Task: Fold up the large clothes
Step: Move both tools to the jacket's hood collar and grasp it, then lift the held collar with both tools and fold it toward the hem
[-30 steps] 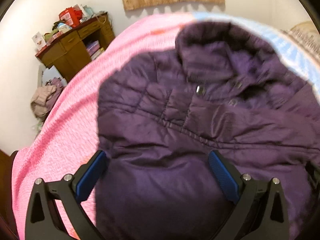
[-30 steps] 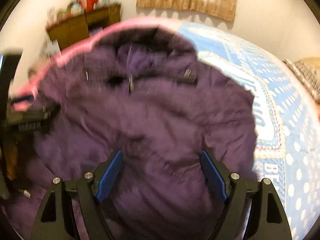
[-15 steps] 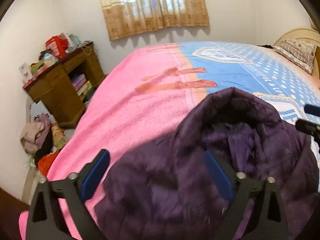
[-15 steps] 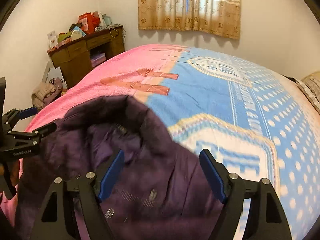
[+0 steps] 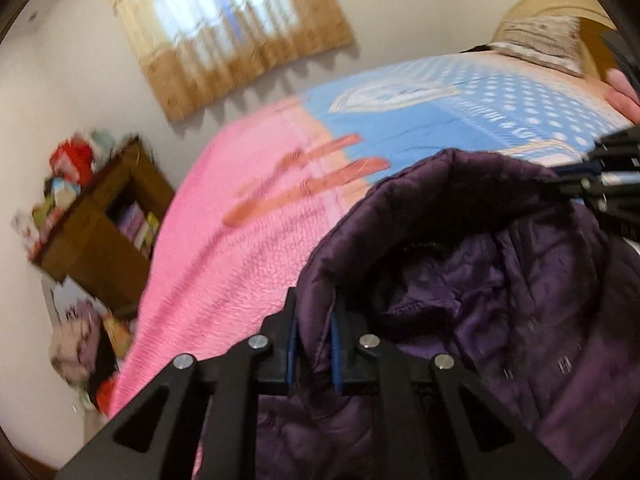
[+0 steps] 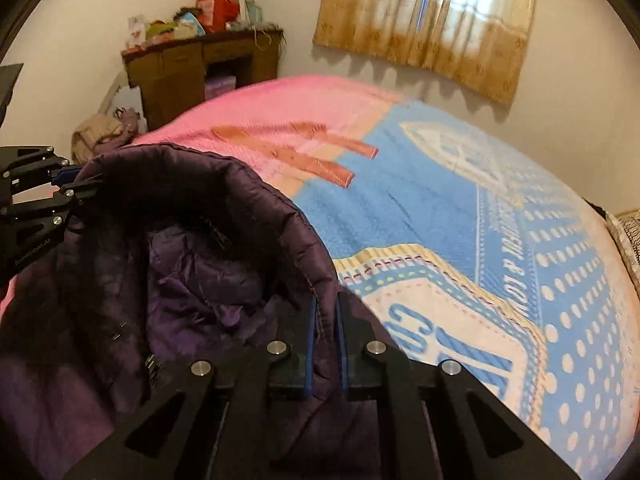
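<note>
A dark purple quilted hooded jacket (image 5: 500,300) lies on the bed, its hood rim raised toward the far side; it also shows in the right wrist view (image 6: 180,280). My left gripper (image 5: 314,320) is shut on the hood's left rim. My right gripper (image 6: 325,316) is shut on the hood's right rim. Each gripper shows in the other's view: the right one (image 5: 576,184) at the right edge, the left one (image 6: 76,184) at the left edge.
The bed has a pink (image 5: 240,240) and blue (image 6: 440,208) blanket. A pillow (image 5: 544,38) and headboard lie at the far right. A cluttered wooden desk (image 6: 200,68) stands by the wall, with a clothes pile (image 5: 84,352) on the floor. A curtained window (image 6: 428,20) is behind.
Both grippers were open over the jacket and have now shut on the hood's rim, one at each side. The views have swung from the jacket's body up to the hood.
</note>
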